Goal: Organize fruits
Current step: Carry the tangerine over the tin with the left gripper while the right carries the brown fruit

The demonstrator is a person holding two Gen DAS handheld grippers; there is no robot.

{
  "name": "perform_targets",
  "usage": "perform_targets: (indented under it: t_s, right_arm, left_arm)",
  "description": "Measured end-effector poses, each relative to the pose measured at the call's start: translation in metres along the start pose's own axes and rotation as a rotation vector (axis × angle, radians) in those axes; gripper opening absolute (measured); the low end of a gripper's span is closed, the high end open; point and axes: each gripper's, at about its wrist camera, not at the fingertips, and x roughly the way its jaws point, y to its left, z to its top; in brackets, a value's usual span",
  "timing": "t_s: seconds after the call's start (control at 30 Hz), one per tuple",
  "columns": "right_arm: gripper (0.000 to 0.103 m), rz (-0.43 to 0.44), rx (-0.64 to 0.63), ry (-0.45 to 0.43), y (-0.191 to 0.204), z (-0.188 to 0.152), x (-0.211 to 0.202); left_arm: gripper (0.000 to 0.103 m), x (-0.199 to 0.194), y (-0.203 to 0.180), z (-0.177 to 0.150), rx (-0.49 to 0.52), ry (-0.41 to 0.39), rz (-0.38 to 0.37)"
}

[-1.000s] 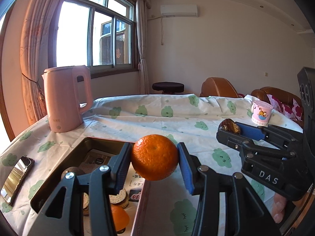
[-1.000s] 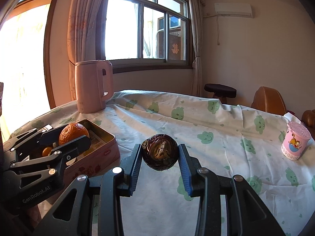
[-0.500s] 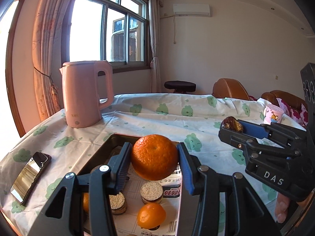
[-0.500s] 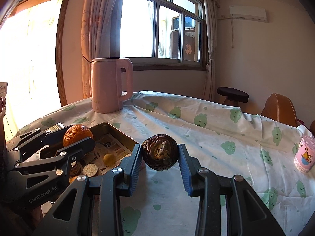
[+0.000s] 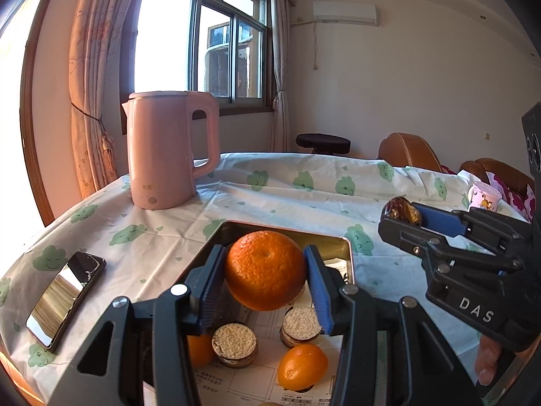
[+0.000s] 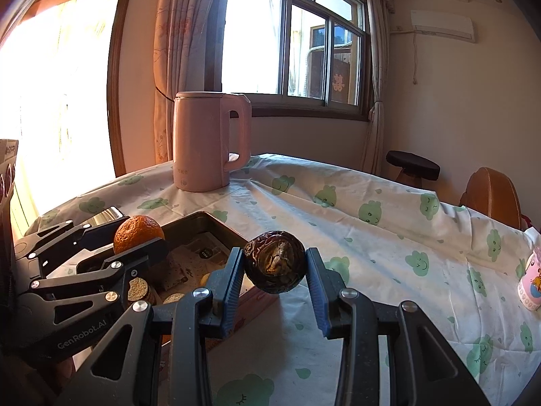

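Note:
My left gripper (image 5: pixel 265 280) is shut on a large orange (image 5: pixel 265 269) and holds it above the open metal tin (image 5: pixel 333 238). The tin holds smaller oranges (image 5: pixel 302 367) and round seeded cookies (image 5: pixel 234 341). My right gripper (image 6: pixel 274 269) is shut on a dark wrinkled passion fruit (image 6: pixel 274 265), held above the tablecloth just right of the tin (image 6: pixel 219 220). In the left wrist view the right gripper (image 5: pixel 402 213) sits to the right of the tin. In the right wrist view the left gripper (image 6: pixel 140 237) with the orange (image 6: pixel 138 231) is over the tin.
A pink kettle (image 5: pixel 165 150) stands behind the tin near the window. A phone (image 5: pixel 66 299) lies on the cloth at the left. A pink printed cup (image 5: pixel 483 199) stands at the far right; it also shows in the right wrist view (image 6: pixel 532 279).
Both grippers have moved left over the table. The left gripper with the orange now hangs over the tin's middle; the right gripper came closer to the tin's right side.

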Motion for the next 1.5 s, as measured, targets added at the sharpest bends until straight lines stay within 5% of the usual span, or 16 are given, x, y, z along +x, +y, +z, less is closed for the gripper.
perform_targets:
  t_s: [1.5]
  right_arm:
    - [0.039,0.063,-0.035,0.155,0.041,0.002,0.066]
  left_arm:
    - [0.049,0.022,0.031,0.0,0.035,0.081,0.025]
